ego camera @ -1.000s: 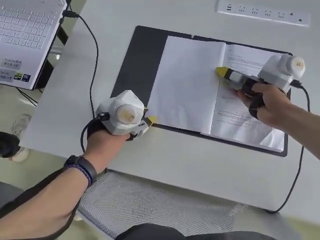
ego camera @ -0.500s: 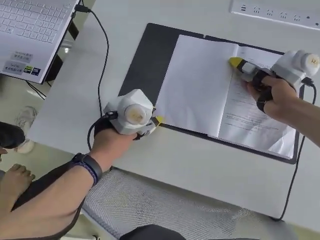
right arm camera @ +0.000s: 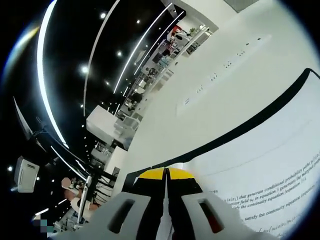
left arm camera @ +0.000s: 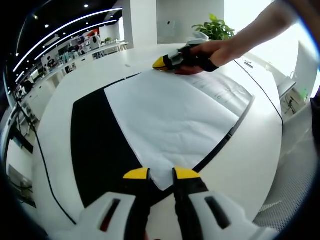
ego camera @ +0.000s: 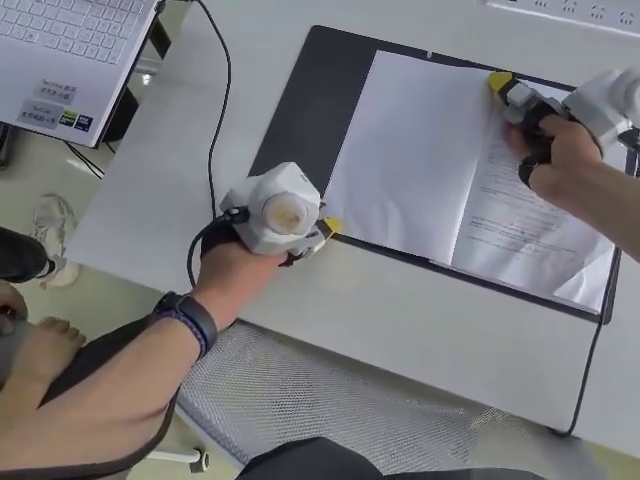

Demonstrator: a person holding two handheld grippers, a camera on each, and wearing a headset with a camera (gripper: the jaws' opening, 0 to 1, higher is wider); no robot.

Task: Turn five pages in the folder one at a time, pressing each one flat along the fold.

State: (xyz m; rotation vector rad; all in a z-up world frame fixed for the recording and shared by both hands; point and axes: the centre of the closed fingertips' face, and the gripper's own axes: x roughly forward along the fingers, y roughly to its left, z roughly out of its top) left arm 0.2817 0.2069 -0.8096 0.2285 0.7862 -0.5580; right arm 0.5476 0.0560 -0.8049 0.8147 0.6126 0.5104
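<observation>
White and smooth, the table [ego camera: 400,320] carries a flat black folder [ego camera: 305,110] lying open in front of you. Its matte cover shows as a dark band to the left of the paper. Inside it are thin white sheets. A blank page [ego camera: 410,150], faintly creased, lies turned over on the left side. A printed page [ego camera: 530,230] with lines of small text lies on the right, and the two meet at the fold down the middle.

Your right claw [ego camera: 498,82] sits at the far end of that fold, near the folder's top edge — its yellow tips are pressed together with no gap, gripping nothing, low on the paper. Your left claw [ego camera: 328,228] is at the near corner of the blank page, by the folder's near edge — its yellow tips stand slightly apart. The sheet's corner shows between them, though you cannot tell whether they touch it.

A silver laptop [ego camera: 70,50] sits off to the far left. A black cable [ego camera: 215,130] curls across the table left of the folder, and a white power strip [ego camera: 580,10] lies beyond the folder.
</observation>
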